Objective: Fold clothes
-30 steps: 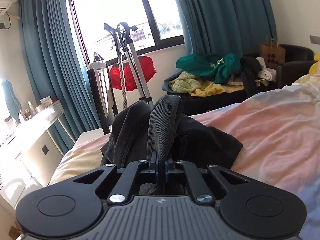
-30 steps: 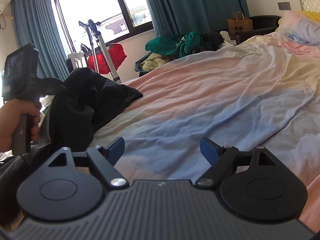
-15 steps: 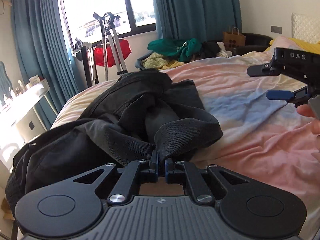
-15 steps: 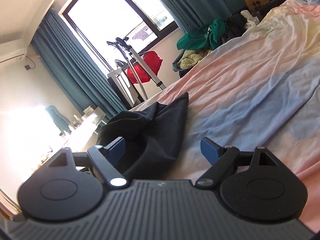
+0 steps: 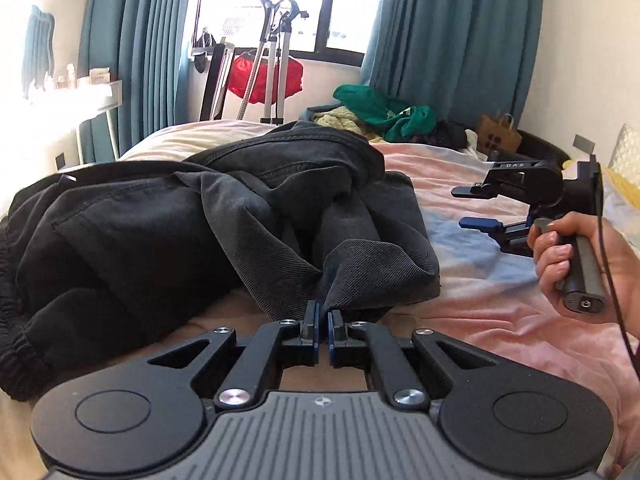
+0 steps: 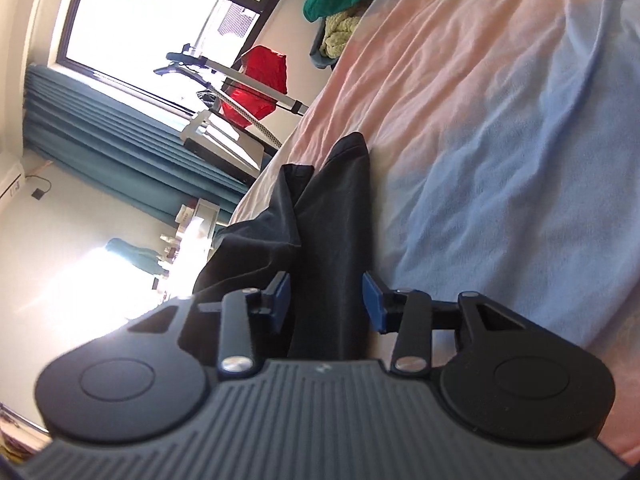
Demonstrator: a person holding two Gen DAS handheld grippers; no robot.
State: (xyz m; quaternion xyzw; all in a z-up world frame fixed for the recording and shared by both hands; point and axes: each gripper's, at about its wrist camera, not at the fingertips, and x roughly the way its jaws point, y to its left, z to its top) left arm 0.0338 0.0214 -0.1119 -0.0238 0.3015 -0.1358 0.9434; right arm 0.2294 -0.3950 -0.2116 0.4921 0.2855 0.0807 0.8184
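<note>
Black trousers [image 5: 224, 216] pinched in left tongs [image 5: 323, 322], between closing right tongs [image 6: 326, 302]

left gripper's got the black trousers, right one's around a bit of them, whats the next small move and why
Probably finish closing the right gripper: its jaws have just been closing but stand apart, with a fold of the black trousers between them. The left gripper is shut on another edge, so both ends could then be spread.

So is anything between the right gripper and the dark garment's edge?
Nothing visible: a fold of the dark garment already lies between the right gripper pads, which have just been closing but don't yet press it.
</note>
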